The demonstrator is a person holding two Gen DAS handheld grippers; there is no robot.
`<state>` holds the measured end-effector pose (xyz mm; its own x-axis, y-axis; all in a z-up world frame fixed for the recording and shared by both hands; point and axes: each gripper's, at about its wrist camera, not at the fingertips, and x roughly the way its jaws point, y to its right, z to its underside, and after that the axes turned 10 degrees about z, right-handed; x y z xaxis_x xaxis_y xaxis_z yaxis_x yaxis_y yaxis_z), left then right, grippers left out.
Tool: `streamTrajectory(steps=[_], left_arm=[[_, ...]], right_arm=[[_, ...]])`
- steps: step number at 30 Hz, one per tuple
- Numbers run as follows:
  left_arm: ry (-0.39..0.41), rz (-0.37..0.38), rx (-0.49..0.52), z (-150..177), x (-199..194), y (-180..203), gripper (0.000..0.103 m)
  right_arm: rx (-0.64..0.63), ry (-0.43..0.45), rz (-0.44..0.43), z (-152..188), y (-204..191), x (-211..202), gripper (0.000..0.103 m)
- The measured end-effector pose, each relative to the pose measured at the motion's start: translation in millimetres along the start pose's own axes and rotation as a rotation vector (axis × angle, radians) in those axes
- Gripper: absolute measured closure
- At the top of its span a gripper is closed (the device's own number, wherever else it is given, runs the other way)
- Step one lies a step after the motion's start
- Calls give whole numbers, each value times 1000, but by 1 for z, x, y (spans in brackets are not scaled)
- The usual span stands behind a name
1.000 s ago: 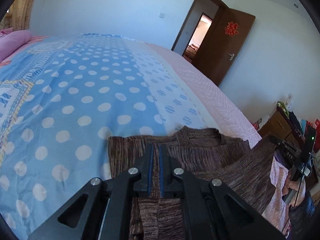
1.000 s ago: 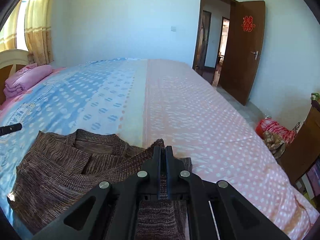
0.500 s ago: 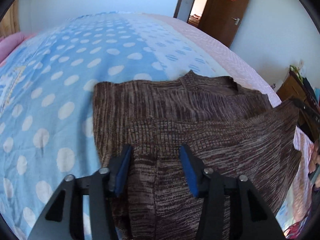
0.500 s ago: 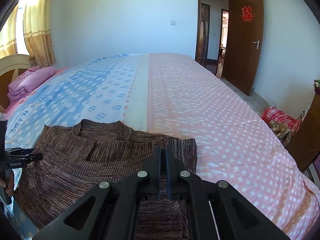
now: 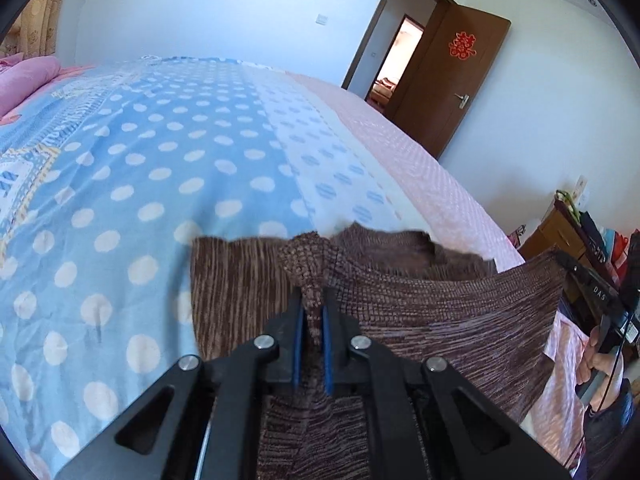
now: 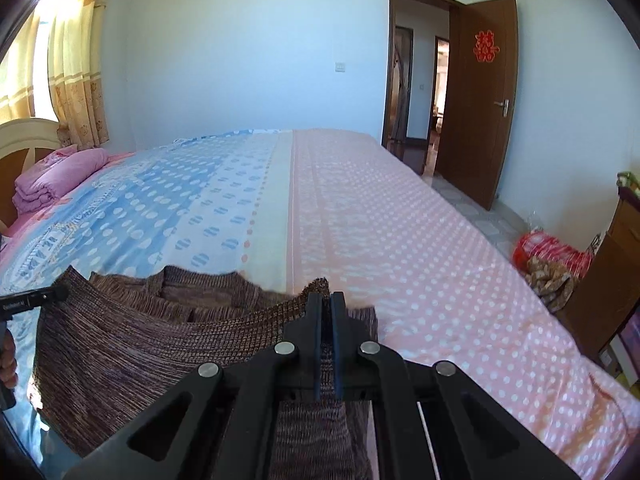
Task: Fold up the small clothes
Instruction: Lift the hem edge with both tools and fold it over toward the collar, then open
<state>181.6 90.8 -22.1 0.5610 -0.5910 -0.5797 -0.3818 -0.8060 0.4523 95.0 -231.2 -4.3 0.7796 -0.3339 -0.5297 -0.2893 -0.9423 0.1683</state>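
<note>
A brown knitted sweater [image 5: 440, 312] lies at the near edge of the bed [image 5: 160, 160], its collar towards the far side. In the left wrist view my left gripper [image 5: 312, 296] has its jaws closing tight on a bunched pinch of the sweater's left part; the pads press on the knit. In the right wrist view my right gripper [image 6: 326, 300] is shut on the sweater [image 6: 140, 340] at its right edge. The cloth between the two grips is raised as a taut fold over the collar. The other gripper [image 5: 592, 288] shows at the far right, held by a hand [image 5: 600, 364].
The polka-dot bedspread [image 6: 400, 240] stretches blue on the left and pink on the right. A folded pink blanket [image 6: 52, 180] lies by the headboard. A red bag [image 6: 548, 252] sits on the floor beside a wooden cabinet [image 5: 560, 232]. The brown door [image 6: 480, 100] stands open.
The left gripper opened over the sweater half a second ago and has now shut on a pinch of it. The right gripper stayed shut on the edge, and the fold stands higher.
</note>
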Motion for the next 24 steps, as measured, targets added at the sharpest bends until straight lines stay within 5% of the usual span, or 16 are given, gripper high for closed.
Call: streamTrajectory(steps=[8, 13, 15, 20, 24], left_arm=[[73, -77, -56, -38, 31, -29, 95], [-23, -185, -63, -18, 81, -48, 94], [-18, -190, -68, -17, 82, -50, 87], [-31, -213, -71, -19, 83, -52, 78], [-1, -180, -116, -13, 63, -57, 53]], right_arm=[[-48, 28, 87, -29, -18, 75, 100], [-99, -135, 143, 7, -33, 152, 99], [-92, -198, 131, 14, -33, 166, 99], [-25, -201, 115, 8, -19, 160, 95], [181, -90, 139, 7, 28, 106, 95]])
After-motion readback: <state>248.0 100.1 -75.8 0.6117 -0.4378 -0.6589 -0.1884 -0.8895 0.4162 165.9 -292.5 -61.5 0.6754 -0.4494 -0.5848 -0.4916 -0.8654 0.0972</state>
